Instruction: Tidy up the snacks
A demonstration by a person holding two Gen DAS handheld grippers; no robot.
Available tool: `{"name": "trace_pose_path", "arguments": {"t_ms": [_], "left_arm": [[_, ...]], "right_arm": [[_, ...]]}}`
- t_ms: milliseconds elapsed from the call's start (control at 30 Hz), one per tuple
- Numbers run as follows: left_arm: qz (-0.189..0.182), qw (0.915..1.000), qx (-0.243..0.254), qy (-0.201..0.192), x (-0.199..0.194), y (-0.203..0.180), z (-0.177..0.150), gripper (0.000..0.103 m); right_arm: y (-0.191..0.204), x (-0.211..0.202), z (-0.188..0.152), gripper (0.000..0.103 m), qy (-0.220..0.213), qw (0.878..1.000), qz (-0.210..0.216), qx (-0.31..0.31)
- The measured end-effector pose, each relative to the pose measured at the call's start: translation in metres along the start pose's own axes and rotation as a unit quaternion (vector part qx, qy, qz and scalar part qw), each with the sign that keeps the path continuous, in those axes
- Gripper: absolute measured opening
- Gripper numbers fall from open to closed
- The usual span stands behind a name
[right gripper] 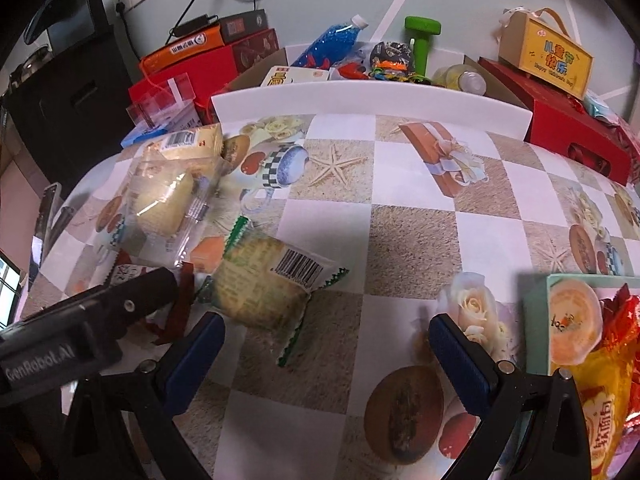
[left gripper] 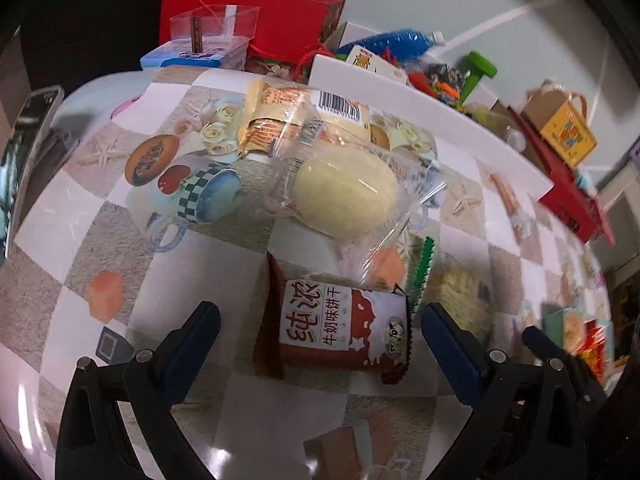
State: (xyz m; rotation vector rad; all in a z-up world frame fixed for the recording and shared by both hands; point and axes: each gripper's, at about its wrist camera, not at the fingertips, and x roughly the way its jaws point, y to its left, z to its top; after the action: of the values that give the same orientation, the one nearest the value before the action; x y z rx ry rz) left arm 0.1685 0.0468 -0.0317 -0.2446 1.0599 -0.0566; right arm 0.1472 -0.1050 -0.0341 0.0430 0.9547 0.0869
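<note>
Both sets of tongs stand wide apart and hold nothing. In the left wrist view the left gripper (left gripper: 320, 328) fills the bottom of the frame, its blue-padded fingers (left gripper: 192, 344) either side of a brown and white biscuit packet (left gripper: 340, 328) that lies flat on the patterned tablecloth (left gripper: 200, 264); the fingers do not touch it. Just above the packet, near the middle of the frame, sits a pale round cake in a clear wrapper (left gripper: 344, 192), its lower corner overlapping the packet's top edge. Above that, toward the upper middle, lies a cream wrapper with a barcode (left gripper: 304, 116), partly under the clear one. A green-edged packet (left gripper: 452, 280) shows at the right of the biscuit packet, blurred.

In the right wrist view the right gripper (right gripper: 326, 356) hangs at the bottom of the frame over bare tablecloth (right gripper: 408, 240). The green-edged packet (right gripper: 264, 280) lies just above and beside its left finger, barcode up. The clear-wrapped cake (right gripper: 164, 200) and the cream wrapper (right gripper: 188, 144) are at the left of the frame, and the left gripper's black body (right gripper: 100, 312) crosses the lower left over the biscuit packet (right gripper: 176, 304). At the lower right stands a pale green box (right gripper: 568, 320) with an orange snack bag (right gripper: 608, 412) against it. Along the top of the frame a white tray (right gripper: 368, 100) holds a blue bottle (right gripper: 332, 40) and a green dumbbell (right gripper: 420, 32), with red boxes (right gripper: 580, 136) beside it.
</note>
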Motion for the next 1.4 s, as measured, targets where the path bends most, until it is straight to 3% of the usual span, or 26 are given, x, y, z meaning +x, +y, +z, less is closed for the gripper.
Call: {"name": "trace_pose_path", "arguments": {"t_ms": [233, 467, 867, 1000, 1100, 1167, 1233, 1333, 1400], "left_arm": [[0.021, 0.9992, 0.034, 0.007, 0.006, -0.011, 0.000, 0.100], [0.053, 0.9985, 0.013, 0.006, 0.003, 0.008, 0.001, 0.100], [0.066, 0.9978, -0.007, 0.005, 0.001, 0.022, 0.001, 0.100], [0.065, 0.9979, -0.010, 0.004, 0.001, 0.022, 0.001, 0.100], [0.062, 0.9980, -0.013, 0.003, 0.001, 0.024, 0.000, 0.098], [0.063, 0.9979, -0.013, 0.003, -0.001, 0.026, -0.001, 0.094], [0.060, 0.9981, -0.015, 0.001, -0.003, 0.027, -0.001, 0.090], [0.048, 0.9986, -0.021, -0.006, -0.007, 0.029, 0.000, 0.069], [0.046, 0.9987, -0.022, -0.008, -0.008, 0.030, -0.001, 0.067]], "right_arm": [[0.000, 0.006, -0.001, 0.103, 0.006, 1.000, -0.005, -0.004], [0.003, 0.008, 0.000, 0.103, 0.005, 1.000, -0.009, -0.012], [0.023, 0.020, 0.007, 0.102, -0.007, 0.998, -0.013, -0.056], [0.027, 0.021, 0.010, 0.095, -0.012, 0.998, -0.011, -0.062], [0.034, 0.021, 0.011, 0.084, -0.019, 0.997, -0.004, -0.078], [0.038, 0.020, 0.012, 0.073, -0.025, 0.996, -0.002, -0.082], [0.040, 0.021, 0.012, 0.070, -0.027, 0.996, 0.000, -0.081], [0.041, 0.020, 0.012, 0.067, -0.028, 0.996, -0.001, -0.081], [0.040, 0.019, 0.011, 0.066, -0.028, 0.996, -0.002, -0.080]]}}
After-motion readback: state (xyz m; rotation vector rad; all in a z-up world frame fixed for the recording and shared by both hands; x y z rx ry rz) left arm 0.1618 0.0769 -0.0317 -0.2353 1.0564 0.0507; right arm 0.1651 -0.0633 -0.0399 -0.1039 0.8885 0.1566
